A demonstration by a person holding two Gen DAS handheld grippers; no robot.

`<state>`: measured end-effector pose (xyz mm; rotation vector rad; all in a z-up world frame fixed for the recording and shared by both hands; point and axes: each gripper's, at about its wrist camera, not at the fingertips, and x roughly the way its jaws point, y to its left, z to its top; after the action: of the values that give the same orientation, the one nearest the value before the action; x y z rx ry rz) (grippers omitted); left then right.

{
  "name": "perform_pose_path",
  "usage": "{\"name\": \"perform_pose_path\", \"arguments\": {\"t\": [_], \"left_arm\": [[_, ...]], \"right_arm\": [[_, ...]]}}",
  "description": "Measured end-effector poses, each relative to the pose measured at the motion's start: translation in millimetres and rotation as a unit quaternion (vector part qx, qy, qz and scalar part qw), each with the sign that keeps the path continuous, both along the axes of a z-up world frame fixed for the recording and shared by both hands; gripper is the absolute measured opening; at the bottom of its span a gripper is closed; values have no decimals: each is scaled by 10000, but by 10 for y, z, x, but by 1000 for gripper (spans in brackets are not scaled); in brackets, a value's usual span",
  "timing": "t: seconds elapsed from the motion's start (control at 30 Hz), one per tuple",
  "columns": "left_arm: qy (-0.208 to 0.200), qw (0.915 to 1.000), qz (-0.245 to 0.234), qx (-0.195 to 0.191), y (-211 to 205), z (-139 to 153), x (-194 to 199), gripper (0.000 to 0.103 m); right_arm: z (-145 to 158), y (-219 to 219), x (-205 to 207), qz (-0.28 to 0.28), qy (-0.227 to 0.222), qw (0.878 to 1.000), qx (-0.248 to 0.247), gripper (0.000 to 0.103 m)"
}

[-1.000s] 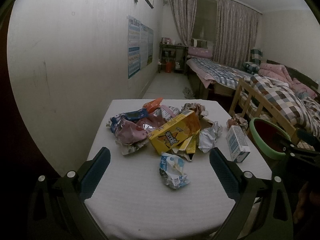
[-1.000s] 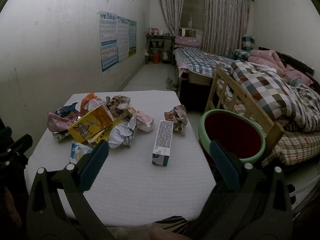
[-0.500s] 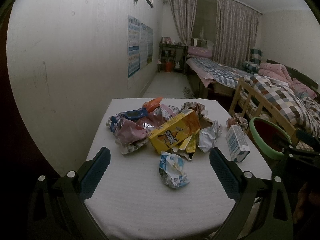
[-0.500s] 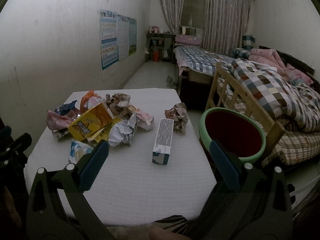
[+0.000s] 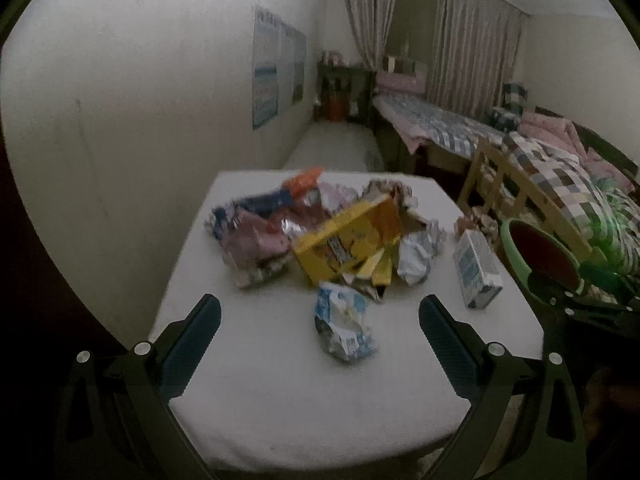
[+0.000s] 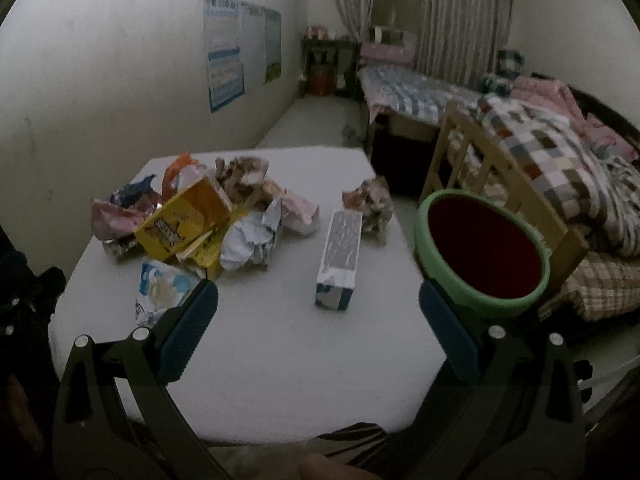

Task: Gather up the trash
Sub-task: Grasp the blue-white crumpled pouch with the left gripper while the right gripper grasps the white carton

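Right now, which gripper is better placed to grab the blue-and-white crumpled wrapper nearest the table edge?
Left. The wrapper lies centred between the open left gripper's fingers; the right gripper faces the carton.

Blurred print on yellow box (image 5: 347, 239)

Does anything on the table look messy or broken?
Yes. Crumpled wrappers and a squashed yellow box lie heaped on the white table. A small carton lies tipped on its side near the green bin, which looks empty.
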<state>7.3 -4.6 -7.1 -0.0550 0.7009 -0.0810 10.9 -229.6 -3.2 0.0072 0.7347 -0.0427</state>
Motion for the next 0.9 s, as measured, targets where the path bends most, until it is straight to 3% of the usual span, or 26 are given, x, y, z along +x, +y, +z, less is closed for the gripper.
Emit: {"name": "perform_pose_path", "arguments": {"t": [0.23, 0.63, 0.9], "left_arm": [[779, 9959, -237, -394, -9, -221, 285, 95], [1671, 9852, -268, -287, -228, -634, 931, 95], [2159, 9758, -22, -351, -262, -965, 1224, 95]], "right_arm": [[-189, -71, 223, 16, 619, 9978, 227, 99], [-523, -203, 797, -13, 1327, 9908, 269, 99], [-723, -282, 1110, -45, 1670, 9853, 350, 99]]}}
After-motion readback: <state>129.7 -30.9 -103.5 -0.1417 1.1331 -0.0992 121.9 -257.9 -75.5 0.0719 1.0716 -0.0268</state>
